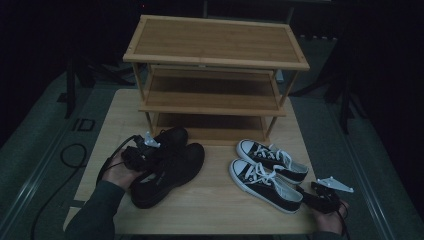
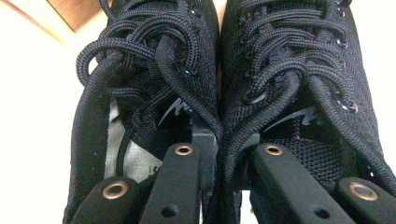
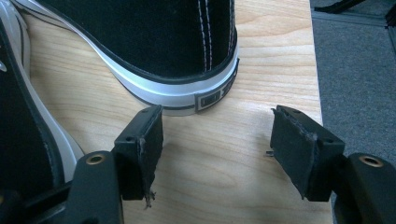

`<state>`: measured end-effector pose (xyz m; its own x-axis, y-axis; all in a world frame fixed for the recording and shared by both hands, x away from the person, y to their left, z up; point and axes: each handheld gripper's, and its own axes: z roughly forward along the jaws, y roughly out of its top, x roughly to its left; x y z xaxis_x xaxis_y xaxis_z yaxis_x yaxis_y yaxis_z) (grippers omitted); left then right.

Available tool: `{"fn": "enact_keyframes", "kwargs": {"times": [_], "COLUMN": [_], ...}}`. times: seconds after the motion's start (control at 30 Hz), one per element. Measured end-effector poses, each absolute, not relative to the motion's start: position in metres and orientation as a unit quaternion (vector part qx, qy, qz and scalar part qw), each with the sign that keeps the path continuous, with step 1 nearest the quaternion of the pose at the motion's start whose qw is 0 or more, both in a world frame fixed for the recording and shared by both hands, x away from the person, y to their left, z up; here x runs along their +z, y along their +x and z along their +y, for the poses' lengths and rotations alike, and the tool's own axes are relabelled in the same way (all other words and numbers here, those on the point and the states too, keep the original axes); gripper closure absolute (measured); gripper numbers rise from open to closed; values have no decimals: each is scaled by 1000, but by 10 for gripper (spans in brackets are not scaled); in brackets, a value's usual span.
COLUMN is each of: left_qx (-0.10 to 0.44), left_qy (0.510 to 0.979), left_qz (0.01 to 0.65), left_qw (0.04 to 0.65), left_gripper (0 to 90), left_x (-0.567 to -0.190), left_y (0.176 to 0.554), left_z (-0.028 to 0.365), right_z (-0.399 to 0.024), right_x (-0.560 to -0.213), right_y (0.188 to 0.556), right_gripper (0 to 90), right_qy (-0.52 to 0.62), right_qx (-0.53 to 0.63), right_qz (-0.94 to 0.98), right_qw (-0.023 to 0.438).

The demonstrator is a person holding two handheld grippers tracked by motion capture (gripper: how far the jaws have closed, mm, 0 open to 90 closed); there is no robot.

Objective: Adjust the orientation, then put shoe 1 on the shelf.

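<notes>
A dark room is surrounding the wooden desk (image 1: 210, 210). In front of the 3-tier shoe rack (image 1: 215, 75), the left gripper (image 1: 145, 150) is pinching 2 black shoes (image 2: 215, 93) together by their inner collars, probably for shelving; the right gripper (image 3: 217, 154) is waiting, jaws spread, behind the sneakers (image 1: 270, 172).

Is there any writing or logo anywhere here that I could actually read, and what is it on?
"ID": white marks on the floor left of the table.
White logo on each black shoe's tongue: cut off by laces, unreadable.
Grey label inside the left black shoe: too little shows to read.
Heel patch on a sneaker: too blurred to read.
</notes>
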<state>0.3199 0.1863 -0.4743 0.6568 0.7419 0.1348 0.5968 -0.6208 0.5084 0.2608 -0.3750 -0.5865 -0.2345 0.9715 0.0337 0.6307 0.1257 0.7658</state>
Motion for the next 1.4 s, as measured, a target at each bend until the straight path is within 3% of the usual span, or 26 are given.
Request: {"fn": "enact_keyframes", "kwargs": {"times": [1.4], "left_qx": [164], "left_qy": [868], "left_qz": [400], "left_qw": [243], "left_gripper": [848], "left_x": [-463], "left_y": [345], "left_z": [154], "right_z": [-375], "right_x": [-586], "right_y": [261], "right_gripper": [342], "right_qy": [567], "right_qx": [341], "right_qz": [707], "right_qw": [249]}}
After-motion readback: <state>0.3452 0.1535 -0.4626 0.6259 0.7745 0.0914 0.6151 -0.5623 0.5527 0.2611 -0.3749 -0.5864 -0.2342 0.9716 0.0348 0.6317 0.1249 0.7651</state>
